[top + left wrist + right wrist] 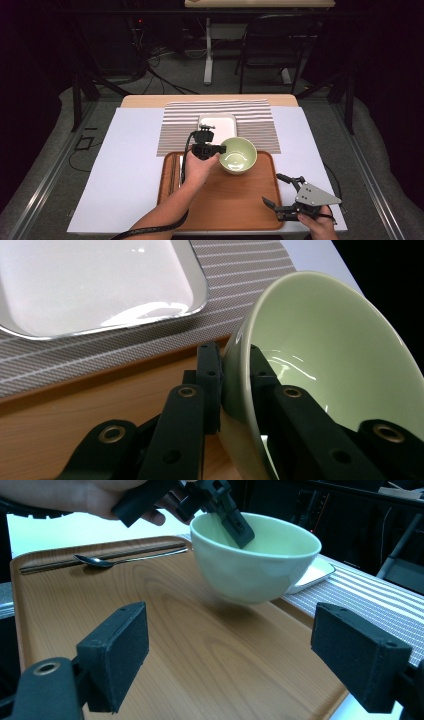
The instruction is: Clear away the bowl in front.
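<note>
A pale green bowl (239,155) hangs tilted just above the far right part of the wooden tray (225,205). My left gripper (220,149) is shut on its near-left rim. In the left gripper view, one jaw sits outside the bowl (330,350) and the other inside, so the left gripper (234,372) pinches the wall. The right gripper view shows the bowl (255,565) off the tray (190,630) with a shadow under it. My right gripper (271,188) stands open over the tray's near right corner; between its pads (115,655) there is nothing.
A spoon (100,562) and dark chopsticks (75,565) lie along the tray's left side. A white rectangular dish (217,122) rests on a striped mat (250,117) beyond the tray. White paper (130,165) covers the table around them.
</note>
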